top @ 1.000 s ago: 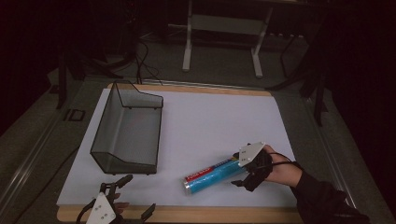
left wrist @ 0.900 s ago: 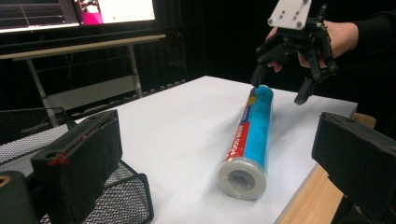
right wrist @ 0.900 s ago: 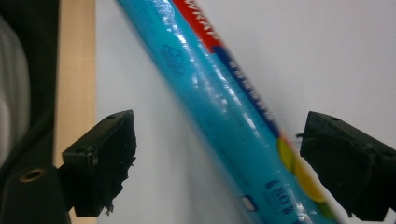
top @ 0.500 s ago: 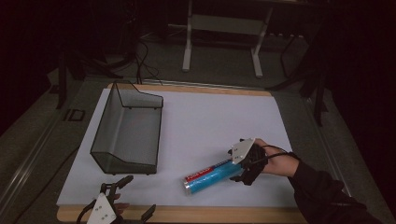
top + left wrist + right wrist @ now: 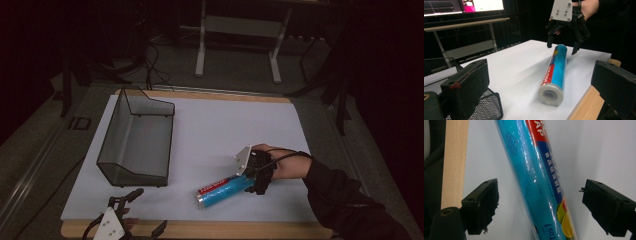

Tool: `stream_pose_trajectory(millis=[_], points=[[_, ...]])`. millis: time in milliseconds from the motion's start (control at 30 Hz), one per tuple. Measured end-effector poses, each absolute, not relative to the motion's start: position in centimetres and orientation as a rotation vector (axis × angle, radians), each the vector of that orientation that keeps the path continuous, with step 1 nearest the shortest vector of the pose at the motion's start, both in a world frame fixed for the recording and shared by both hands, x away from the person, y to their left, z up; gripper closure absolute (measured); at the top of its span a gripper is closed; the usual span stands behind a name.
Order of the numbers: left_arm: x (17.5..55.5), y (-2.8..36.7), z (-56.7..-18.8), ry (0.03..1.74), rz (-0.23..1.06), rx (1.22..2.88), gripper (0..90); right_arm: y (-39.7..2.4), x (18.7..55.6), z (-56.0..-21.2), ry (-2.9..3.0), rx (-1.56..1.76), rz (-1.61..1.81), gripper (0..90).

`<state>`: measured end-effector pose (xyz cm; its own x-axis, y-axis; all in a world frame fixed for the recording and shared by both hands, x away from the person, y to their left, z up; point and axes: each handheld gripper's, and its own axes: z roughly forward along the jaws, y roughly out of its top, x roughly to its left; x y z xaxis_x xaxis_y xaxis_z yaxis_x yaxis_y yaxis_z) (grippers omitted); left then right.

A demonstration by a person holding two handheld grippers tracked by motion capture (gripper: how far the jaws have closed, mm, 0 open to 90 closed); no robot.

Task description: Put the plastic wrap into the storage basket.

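Right claw [image 5: 248, 181] is hovering wide open around the cling-wrap roll [image 5: 221, 191], not gripping yet. The roll lies on the white surface [image 5: 225, 130] at about 5 o'clock. Left claw [image 5: 131, 206] idles open; pickup isn't done, I'd say.

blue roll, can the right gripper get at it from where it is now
Probably yes. The right gripper hovers right over the far end of the blue roll, its jaws open and straddling it without touching. Nothing lies between them; the mesh basket stands well aside.
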<state>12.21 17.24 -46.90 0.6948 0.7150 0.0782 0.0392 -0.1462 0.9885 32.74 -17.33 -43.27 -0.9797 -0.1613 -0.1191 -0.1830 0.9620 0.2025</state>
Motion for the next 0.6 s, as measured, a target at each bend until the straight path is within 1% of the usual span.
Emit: stream_pose_trajectory(millis=[133, 300, 600], points=[[12.2, 17.2, -46.9, 0.62, 0.653, 1.632, 2.5, -16.6, 33.1, -43.5, 3.037, -0.249, 0.245, 11.3], [12.2, 17.2, -46.9, 0.615, 0.653, 1.633, 2.5, -15.8, 33.3, -43.9, 3.045, -0.249, 0.186, 10.6], [12.2, 17.2, -46.9, 0.611, 0.647, 1.632, 2.5, -14.2, 33.1, -45.6, 3.051, -0.399, 0.073, 10.3]])
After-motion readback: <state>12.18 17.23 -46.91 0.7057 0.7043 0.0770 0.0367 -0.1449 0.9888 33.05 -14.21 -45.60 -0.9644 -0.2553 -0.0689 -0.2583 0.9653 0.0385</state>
